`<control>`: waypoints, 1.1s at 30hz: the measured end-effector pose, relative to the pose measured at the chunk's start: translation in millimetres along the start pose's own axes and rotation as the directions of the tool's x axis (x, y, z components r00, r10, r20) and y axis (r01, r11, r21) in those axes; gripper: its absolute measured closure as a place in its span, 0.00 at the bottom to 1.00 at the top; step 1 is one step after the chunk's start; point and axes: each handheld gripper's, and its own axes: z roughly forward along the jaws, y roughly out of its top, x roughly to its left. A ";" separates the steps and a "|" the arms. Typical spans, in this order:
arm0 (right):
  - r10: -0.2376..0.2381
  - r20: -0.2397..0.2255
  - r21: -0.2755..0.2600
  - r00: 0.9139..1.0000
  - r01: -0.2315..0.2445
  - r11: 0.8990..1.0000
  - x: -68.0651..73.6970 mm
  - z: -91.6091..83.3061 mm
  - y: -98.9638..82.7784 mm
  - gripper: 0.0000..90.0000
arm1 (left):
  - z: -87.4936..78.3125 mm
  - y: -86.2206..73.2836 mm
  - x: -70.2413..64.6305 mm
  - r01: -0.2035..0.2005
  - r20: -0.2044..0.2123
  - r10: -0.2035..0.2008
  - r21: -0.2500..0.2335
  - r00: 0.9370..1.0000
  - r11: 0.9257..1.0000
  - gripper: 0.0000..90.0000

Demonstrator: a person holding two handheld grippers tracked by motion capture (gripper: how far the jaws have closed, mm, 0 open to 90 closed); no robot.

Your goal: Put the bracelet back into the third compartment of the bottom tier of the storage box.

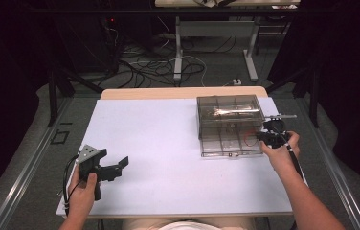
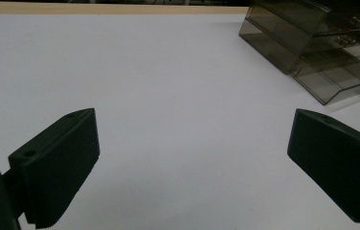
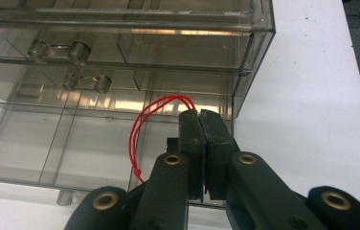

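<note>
Right gripper [image 3: 202, 115]: jaws pressed together on a red string [image 3: 142, 124], pinched at the tips; held in the person's right hand [image 1: 279, 152]. String loops out from the jaw tips to the left and trails down beside the left jaw, a small knot low on it, lying inside the lower open drawer of the clear smoky plastic drawer box [image 3: 120, 62]. Box sits directly ahead of and under the jaw tips; two drawers are pulled out, stepped one above the other.

Right gripper view resolves the string, knot and drawer knobs; the high view gives only a faint red curve [image 1: 250, 139] in the box [image 1: 228, 125], just left of the gripper [image 1: 270, 136].

Left gripper [image 2: 192, 158]: jaws spread wide, holding nothing, over bare white table sheet [image 2: 168, 76]. Box [image 2: 321, 48] lies ahead and to its right, well apart. High view places it [image 1: 116, 165] in the left hand [image 1: 83, 189] near the table's near edge.
</note>
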 end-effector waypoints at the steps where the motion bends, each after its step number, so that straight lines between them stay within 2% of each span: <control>1: 0.002 0.000 0.004 1.000 -0.002 1.000 0.4 1.0 0.0 0.99 | -0.3 0.1 0.3 -0.006 -0.002 0.006 0.000 1.000 1.000 0.04; 11: -0.010 0.013 0.048 1.000 0.009 0.999 0.6 10.0 -2.7 0.99 | 0.0 -0.1 -0.2 0.000 0.000 0.000 0.000 1.000 1.000 0.04; 33: 0.015 0.032 0.107 0.999 -0.018 0.994 -3.2 21.8 -5.4 0.99 | 0.0 -0.1 -0.2 0.002 0.001 -0.002 -0.001 1.000 1.000 0.04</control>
